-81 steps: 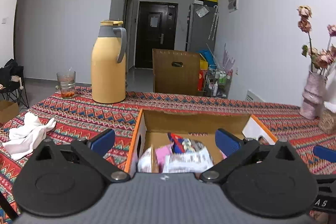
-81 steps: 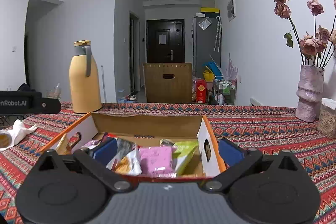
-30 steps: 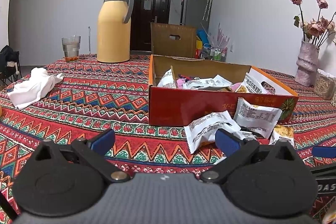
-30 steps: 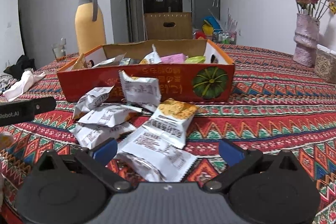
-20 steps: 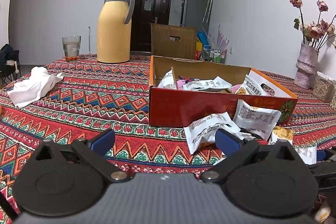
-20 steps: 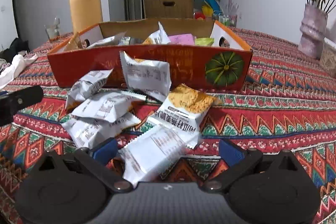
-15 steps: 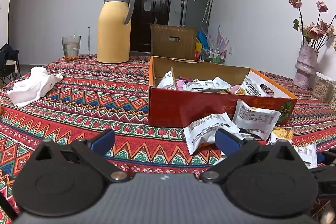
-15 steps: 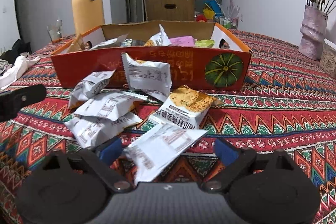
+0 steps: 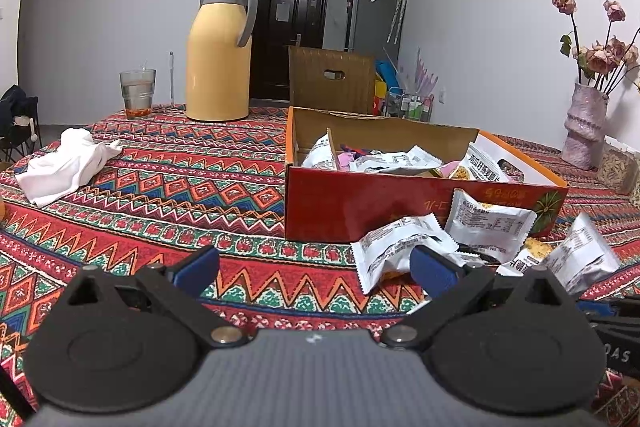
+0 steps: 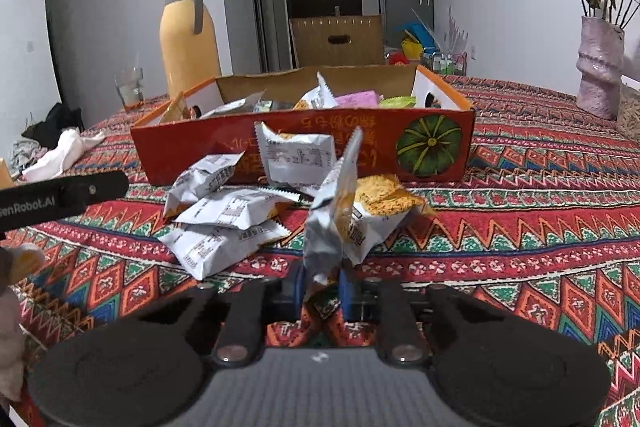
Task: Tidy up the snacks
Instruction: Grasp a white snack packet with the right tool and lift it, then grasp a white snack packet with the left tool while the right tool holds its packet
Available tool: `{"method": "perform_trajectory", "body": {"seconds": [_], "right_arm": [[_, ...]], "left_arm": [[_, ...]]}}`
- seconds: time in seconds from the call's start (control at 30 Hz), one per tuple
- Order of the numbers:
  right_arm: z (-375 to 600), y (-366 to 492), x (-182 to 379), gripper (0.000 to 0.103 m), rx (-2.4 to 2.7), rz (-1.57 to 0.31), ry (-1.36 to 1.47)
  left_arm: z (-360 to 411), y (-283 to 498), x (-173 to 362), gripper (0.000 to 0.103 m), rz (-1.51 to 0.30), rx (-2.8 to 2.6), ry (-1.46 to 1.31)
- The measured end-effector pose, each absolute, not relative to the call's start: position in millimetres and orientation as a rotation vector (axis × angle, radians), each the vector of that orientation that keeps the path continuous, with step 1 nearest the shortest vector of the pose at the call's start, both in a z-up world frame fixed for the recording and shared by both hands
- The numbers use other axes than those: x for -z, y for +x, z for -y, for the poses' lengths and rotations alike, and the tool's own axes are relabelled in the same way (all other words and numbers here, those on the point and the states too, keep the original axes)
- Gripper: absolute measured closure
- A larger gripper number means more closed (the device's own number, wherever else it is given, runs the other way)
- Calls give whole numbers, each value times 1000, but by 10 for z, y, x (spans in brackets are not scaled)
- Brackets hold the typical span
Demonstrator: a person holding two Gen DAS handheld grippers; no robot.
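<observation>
An open red cardboard box [image 10: 432, 143] holds several snack packets; it also shows in the left wrist view [image 9: 332, 211]. Several white snack packets [image 10: 224, 211] lie on the patterned cloth in front of it. My right gripper [image 10: 322, 287] is shut on one white snack packet [image 10: 332, 211], held upright just above the cloth in front of the pile. That held packet shows at the right of the left wrist view [image 9: 580, 259]. My left gripper [image 9: 314, 271] is open and empty, low over the cloth left of the pile [image 9: 400, 247].
A yellow thermos [image 9: 220, 51] and a glass [image 9: 137, 93] stand at the back left. A white cloth [image 9: 64, 165] lies at the left. A pink vase with dried roses [image 10: 598, 71] stands at the right. A brown box [image 10: 340, 39] is behind the table.
My right gripper has closed on the nearest white packet and lifted it upright off the cloth. My left gripper has stayed open and nearly still.
</observation>
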State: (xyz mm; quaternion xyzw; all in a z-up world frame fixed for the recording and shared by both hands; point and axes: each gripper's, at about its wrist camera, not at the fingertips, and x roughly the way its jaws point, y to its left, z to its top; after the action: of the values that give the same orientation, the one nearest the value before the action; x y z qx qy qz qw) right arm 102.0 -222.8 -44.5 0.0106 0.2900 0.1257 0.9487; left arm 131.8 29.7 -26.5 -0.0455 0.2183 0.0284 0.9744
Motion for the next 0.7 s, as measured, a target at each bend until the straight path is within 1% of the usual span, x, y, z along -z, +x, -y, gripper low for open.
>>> {"method": "perform_trajectory", "body": {"seconds": [0.3, 0.5, 0.7], "right_arm": [[2361, 921, 398, 87, -258, -543, 51], [2490, 856, 369, 87, -247, -514, 72], [2625, 824, 378, 87, -240, -503, 91]], "left_arm": [[-215, 1373, 254, 0, -490, -41, -40], [43, 1428, 223, 0, -573, 33, 11], [374, 1604, 313, 0, -680, 98, 47]]}}
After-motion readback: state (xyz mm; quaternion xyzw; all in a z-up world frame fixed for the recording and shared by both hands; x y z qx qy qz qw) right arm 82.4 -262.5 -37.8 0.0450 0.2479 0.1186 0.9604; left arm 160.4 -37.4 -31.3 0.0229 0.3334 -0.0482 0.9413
